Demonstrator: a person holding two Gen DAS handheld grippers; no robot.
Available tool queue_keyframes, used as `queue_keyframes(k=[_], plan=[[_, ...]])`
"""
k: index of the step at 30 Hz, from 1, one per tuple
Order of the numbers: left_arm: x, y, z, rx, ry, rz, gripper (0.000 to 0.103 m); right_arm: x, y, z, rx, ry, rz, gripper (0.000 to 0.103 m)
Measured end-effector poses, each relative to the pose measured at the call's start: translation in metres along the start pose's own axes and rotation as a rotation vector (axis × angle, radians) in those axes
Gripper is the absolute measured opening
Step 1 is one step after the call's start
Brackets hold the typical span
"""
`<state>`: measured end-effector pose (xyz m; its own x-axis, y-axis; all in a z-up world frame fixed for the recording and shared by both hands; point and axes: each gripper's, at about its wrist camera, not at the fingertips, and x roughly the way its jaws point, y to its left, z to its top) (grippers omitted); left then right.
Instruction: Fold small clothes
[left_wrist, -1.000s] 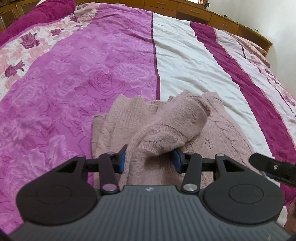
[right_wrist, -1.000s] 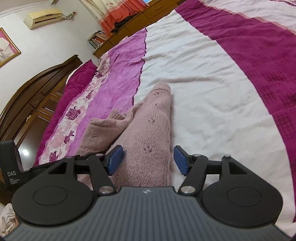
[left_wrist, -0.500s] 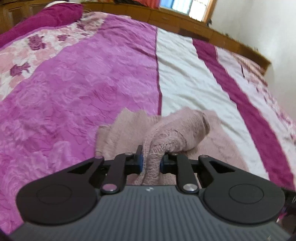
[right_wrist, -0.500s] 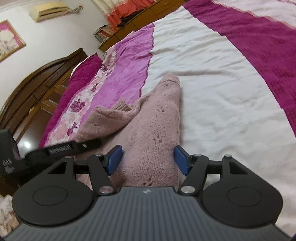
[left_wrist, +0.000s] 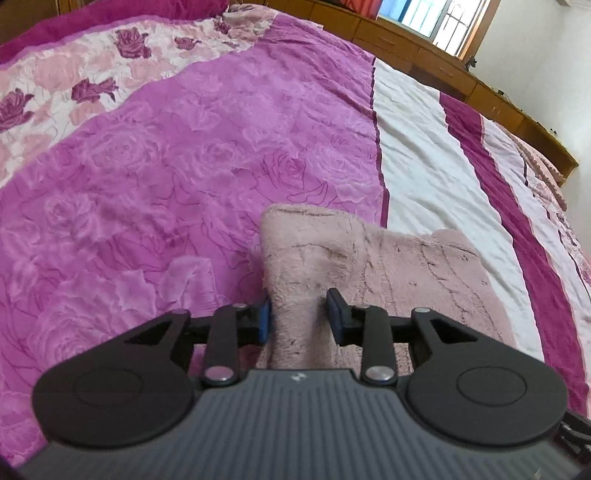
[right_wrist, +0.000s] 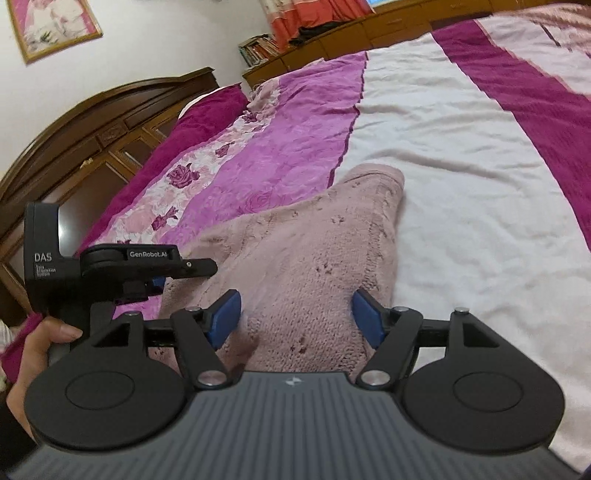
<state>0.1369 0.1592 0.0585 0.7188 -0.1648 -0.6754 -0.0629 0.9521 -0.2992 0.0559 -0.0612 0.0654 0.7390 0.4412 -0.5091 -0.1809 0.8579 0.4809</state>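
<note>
Pink knit garment (left_wrist: 388, 266) on a striped bedspread (left_wrist: 184, 166)

Left gripper (left_wrist: 299, 314), just loosening, brackets a raised fold, grip unclear; right gripper (right_wrist: 295, 317) gapes, widening, over the knit. Headboard (right_wrist: 92, 122) beyond-left.

One pink knitted garment (left_wrist: 369, 266) lies on one bed (left_wrist: 184, 177); two tongs (left_wrist: 297, 314) (right_wrist: 295, 317), one framed picture (right_wrist: 55, 26), one hand (right_wrist: 33, 354).
</note>
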Motion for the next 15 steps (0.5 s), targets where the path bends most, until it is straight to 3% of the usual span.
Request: queue_keyframes(k=[5, 9, 15], plan=[[-0.010, 0.004, -0.003, -0.028, 0.004, 0.042, 0.045, -0.001, -0.004, 0.001, 0.025, 0.001, 0.013, 0.074], [-0.030, 0.003, -0.011, -0.023, 0.025, 0.017, 0.050, -0.005, -0.010, 0.002, 0.064, -0.011, 0.030, 0.074], [-0.048, -0.005, -0.027, 0.071, 0.078, -0.012, 0.063, -0.009, -0.029, 0.004, 0.150, 0.000, 0.023, 0.074]])
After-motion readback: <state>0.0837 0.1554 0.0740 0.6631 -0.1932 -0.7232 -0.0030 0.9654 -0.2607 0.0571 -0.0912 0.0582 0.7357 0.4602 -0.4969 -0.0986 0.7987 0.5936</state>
